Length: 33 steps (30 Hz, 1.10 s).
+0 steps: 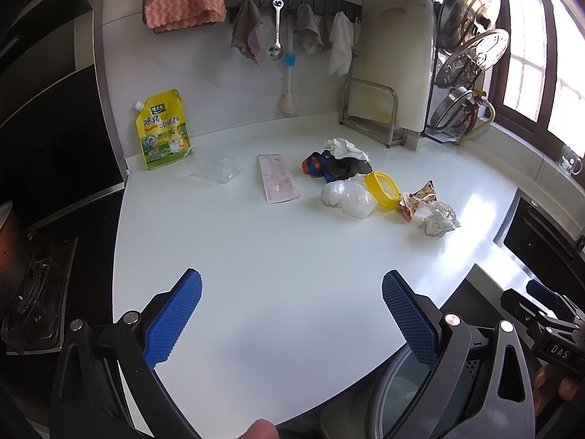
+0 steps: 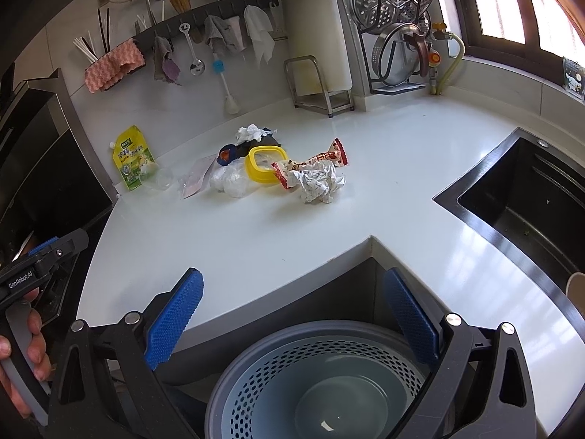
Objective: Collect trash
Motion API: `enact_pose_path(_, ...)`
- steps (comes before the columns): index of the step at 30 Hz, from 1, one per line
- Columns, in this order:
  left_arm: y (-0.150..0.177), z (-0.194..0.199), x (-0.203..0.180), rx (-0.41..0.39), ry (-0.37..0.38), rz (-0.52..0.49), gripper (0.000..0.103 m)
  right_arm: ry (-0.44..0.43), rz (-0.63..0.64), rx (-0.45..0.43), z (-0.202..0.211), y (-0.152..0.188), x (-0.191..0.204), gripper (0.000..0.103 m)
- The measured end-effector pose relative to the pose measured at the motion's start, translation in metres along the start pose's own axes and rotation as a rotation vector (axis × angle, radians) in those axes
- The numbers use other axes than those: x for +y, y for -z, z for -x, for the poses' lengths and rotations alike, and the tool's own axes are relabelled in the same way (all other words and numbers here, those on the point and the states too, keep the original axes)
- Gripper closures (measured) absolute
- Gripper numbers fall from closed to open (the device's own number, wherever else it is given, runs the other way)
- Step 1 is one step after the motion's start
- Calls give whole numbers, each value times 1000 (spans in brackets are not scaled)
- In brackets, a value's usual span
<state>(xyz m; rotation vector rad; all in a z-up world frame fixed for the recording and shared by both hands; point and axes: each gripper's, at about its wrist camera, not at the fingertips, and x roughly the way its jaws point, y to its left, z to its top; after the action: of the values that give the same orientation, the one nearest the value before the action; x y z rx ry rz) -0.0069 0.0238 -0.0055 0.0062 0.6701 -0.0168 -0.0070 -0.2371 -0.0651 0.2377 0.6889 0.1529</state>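
Sink [image 2: 526, 197] in R wrist view only

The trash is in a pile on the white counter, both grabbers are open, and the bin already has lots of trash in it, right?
Not quite. The right wrist view shows the bin empty; nothing lies in it. The rest holds: the trash, like the crumpled paper and yellow lid, sits on the counter, and the left hand-held gripper and right hand-held gripper are open.
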Motion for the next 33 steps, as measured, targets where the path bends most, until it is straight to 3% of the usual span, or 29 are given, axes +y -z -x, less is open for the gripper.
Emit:
enact_pose_path(21,-12,-51,14,57,-6,9,6,17,5,32,-44,-32,-14,9)
enact_pose_path(33,-23,-86,28,99,-6,26,6,55,42,87,-100,-63,-20,9)
